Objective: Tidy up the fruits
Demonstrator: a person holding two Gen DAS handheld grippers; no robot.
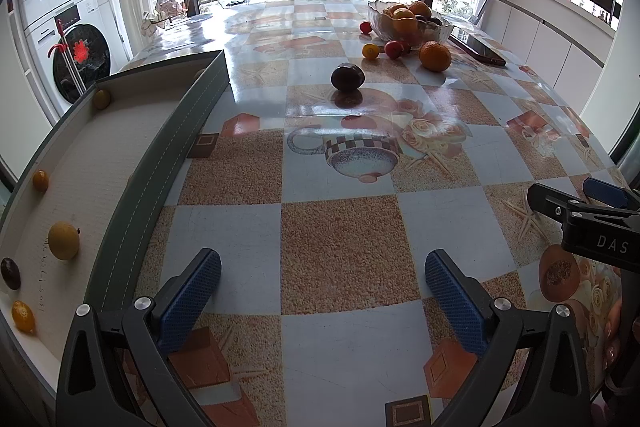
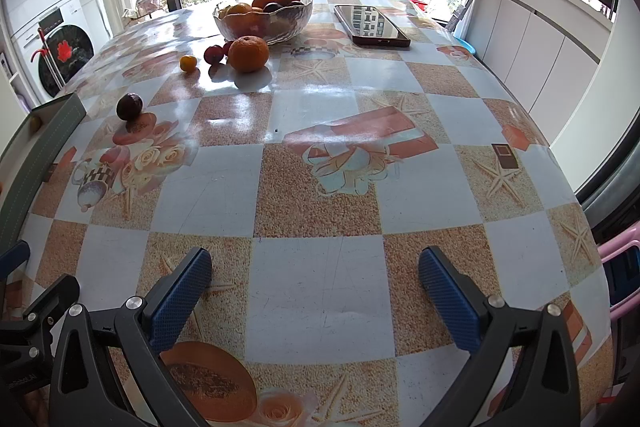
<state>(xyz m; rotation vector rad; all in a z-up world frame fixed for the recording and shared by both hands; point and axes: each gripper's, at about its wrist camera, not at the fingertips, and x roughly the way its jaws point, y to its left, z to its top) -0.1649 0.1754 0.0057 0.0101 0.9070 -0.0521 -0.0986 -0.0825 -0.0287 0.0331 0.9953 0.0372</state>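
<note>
My left gripper (image 1: 322,273) is open and empty, low over the near table. My right gripper (image 2: 315,269) is open and empty too; it also shows at the right edge of the left wrist view (image 1: 580,203). A dark passion fruit (image 1: 347,77) lies alone mid-table, also in the right wrist view (image 2: 129,107). Farther back lie an orange (image 1: 435,56), a small yellow fruit (image 1: 370,51) and red fruits (image 1: 394,49) beside a glass bowl (image 1: 380,23) of oranges. A grey tray (image 1: 168,155) at left holds several small fruits, among them a yellow one (image 1: 63,240).
A phone (image 2: 370,25) lies right of the glass bowl (image 2: 298,23). The table has a glossy chequered cloth (image 2: 320,291). Washing machines (image 1: 76,47) stand at left, white cabinets (image 2: 540,39) at right, windows behind.
</note>
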